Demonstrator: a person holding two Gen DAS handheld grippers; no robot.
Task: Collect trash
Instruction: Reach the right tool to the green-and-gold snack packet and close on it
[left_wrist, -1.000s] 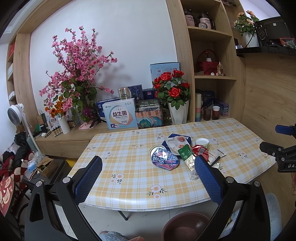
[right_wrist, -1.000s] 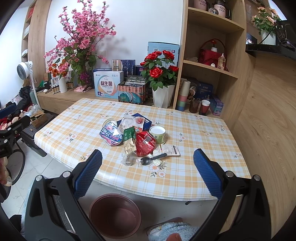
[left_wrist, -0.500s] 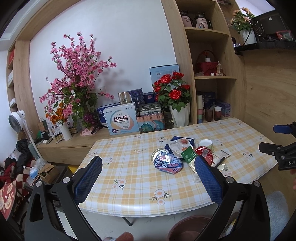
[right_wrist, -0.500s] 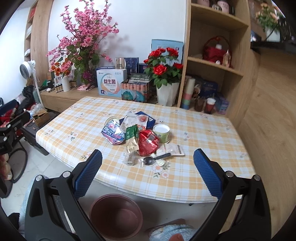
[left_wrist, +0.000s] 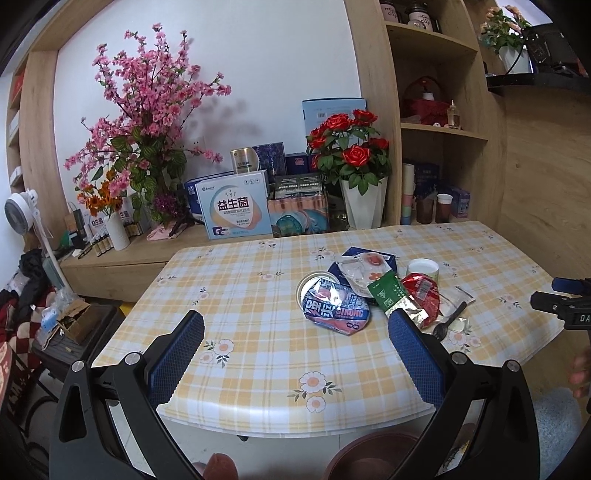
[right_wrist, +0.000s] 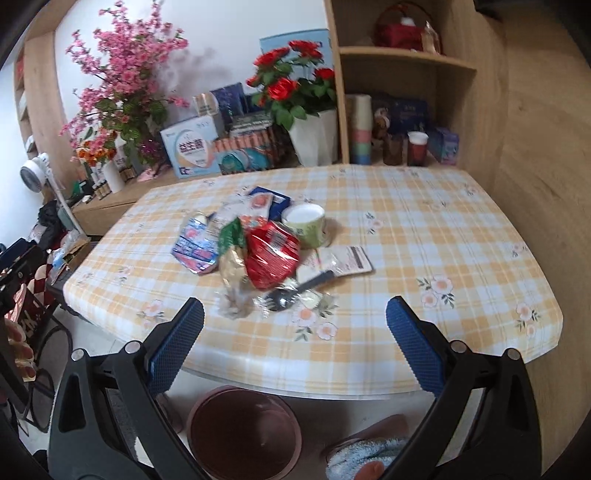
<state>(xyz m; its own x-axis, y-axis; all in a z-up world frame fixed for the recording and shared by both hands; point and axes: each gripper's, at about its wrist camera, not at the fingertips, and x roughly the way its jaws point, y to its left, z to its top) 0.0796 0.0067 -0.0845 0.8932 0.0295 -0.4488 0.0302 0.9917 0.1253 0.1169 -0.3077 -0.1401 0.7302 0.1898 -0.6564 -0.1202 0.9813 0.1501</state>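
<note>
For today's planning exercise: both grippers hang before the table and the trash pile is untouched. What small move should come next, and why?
Probably ease the open right gripper forward and down to the crumpled clear wrapper, the piece nearest the edge of the yellow checked table. The round brown bin stands on the floor just below that edge.

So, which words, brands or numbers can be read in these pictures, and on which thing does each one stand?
"益生菌": on the white and blue box on the sideboard.
"STRONG": on the blue and red wrapper on the table.
"8": on the same wrapper, near its front edge.
"DA": on the right gripper, cut off at the picture edge.
Small print on the green packet, the receipt and the other boxes is too small or blurred to read.
</note>
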